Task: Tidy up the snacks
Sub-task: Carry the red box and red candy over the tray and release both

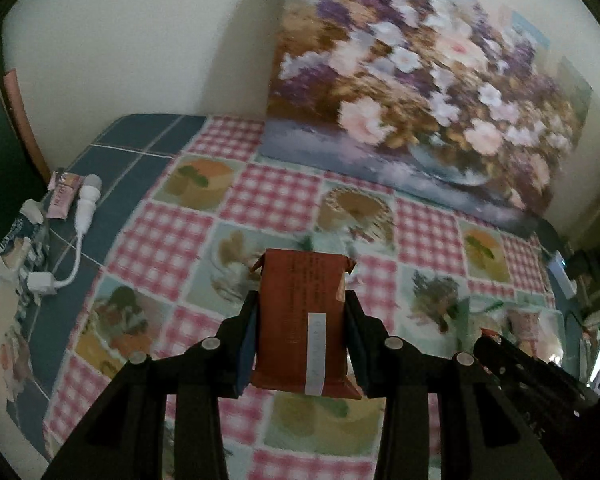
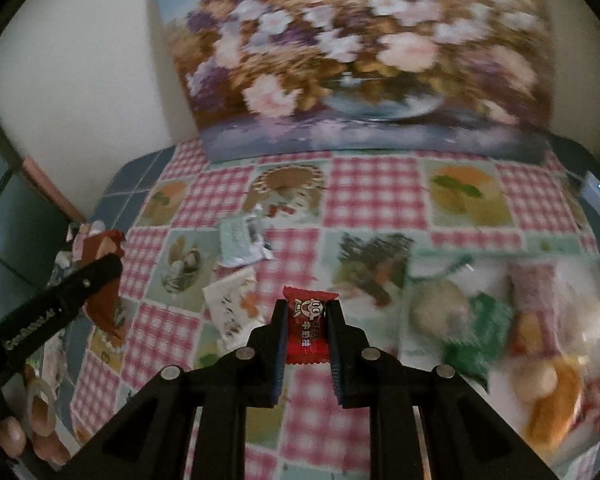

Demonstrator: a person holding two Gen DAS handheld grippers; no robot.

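At the far left of the left wrist view we see a small pink sachet (image 1: pixel 63 196), a white plug on a short cable (image 1: pixel 85 210) and a blue-and-white packet (image 1: pixel 18 246), all lying on the blue tiled edge of the tabletop (image 1: pixel 120 160). Further right, a checked cloth with fruit pictures (image 1: pixel 268 192) covers the rest. Our left tool (image 1: pixel 303 312) is clamped on a brown snack pack (image 1: pixel 302 320), its blue pads pressing both long sides, and the pack is held above the cloth. Behind it a flower painting (image 1: pixel 420 88) leans against the wall.

In the right wrist view, fingers (image 2: pixel 40 412) of the hand carrying the left tool show at the lower left edge. Near the cloth's middle lie a pale green wrapper (image 2: pixel 240 246) and a white printed wrapper (image 2: pixel 232 308), close together. Our right tool (image 2: pixel 307 320) is clenched on a small red candy (image 2: pixel 306 330), which stands upright between the pads, raised off the cloth. To the right sits a clear container (image 2: pixel 420 264) holding blurred snacks, among them green wrappers (image 2: pixel 476 332) and orange pieces (image 2: pixel 556 400).
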